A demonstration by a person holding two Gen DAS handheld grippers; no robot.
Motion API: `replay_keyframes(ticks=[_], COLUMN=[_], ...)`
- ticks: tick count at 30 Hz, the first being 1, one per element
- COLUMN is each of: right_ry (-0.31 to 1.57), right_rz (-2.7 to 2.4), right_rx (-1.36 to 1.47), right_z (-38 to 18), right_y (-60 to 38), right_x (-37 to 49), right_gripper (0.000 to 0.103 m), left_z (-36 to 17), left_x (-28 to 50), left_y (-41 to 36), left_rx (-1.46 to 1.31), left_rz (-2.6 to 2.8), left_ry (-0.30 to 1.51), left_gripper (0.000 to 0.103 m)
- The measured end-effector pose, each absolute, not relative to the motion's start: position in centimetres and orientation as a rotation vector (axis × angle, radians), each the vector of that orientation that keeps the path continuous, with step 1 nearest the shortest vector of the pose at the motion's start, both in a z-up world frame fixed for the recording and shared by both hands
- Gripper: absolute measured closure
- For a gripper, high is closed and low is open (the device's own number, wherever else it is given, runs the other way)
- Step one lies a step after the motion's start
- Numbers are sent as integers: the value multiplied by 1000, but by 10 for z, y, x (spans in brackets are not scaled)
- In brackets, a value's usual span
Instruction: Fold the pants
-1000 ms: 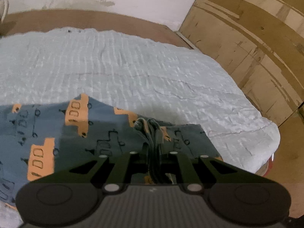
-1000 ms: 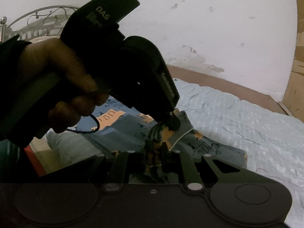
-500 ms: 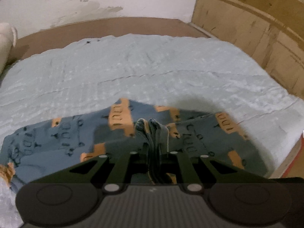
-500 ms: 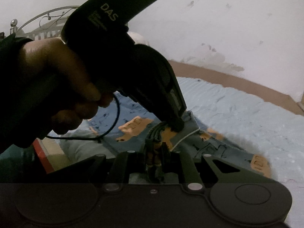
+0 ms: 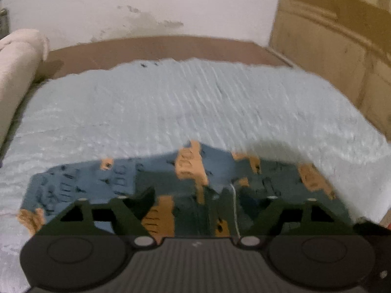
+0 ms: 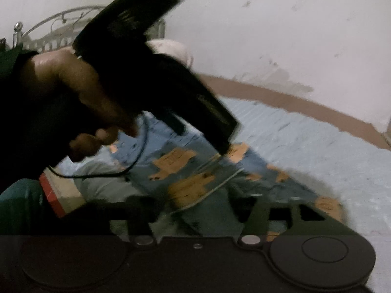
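The blue-grey cotton pants with orange vehicle prints [image 5: 156, 178] lie doubled across the near edge of the pale blue quilted bed cover [image 5: 195, 107], filling the 6 o'clock part of the left wrist view, with a thin white drawstring [image 5: 234, 202] trailing over the top layer. The left gripper [image 5: 196, 202] has its jaws opening, now spread wide; cloth lies between the fingers, but the pads do not press on it. The right gripper [image 6: 198, 217] is likewise opening, its fingers set apart with the folded edge and waistband lying loose between them. In the right wrist view the person's left hand [image 6: 80, 102] holds the other black tool at 10 o'clock, angled down so its tip meets the fabric near the drawstring. Both tools sit close together at one edge, which fits letting go of a layer just laid over another. By my judgement one fold is down; smoothing or a further fold remains.
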State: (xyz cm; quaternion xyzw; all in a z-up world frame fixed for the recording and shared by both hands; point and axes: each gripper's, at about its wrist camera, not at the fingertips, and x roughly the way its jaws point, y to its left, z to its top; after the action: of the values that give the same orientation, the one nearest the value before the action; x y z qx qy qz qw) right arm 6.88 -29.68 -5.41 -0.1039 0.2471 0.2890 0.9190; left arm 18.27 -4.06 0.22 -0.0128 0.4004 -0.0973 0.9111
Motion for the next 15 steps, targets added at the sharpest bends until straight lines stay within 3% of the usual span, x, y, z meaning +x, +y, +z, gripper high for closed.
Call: replay_keyframes(ticks=[1, 6, 11, 15], right_ry=[487, 427, 391, 424], right_rz=[571, 440, 294, 175], right_rx=[-209, -189, -189, -198], right_z=[-51, -42, -40, -47], right_y=[-304, -340, -366, -379], right_x=[66, 61, 70, 85], right_gripper=[22, 2, 1, 1], left_z=[9, 53, 77, 52], left_x=[181, 161, 127, 101], left_y=[-34, 3, 19, -4], left_rx=[-36, 10, 98, 95], left_rz=[-185, -23, 53, 38], left_ry=[807, 709, 663, 654], left_gripper=[13, 2, 0, 0])
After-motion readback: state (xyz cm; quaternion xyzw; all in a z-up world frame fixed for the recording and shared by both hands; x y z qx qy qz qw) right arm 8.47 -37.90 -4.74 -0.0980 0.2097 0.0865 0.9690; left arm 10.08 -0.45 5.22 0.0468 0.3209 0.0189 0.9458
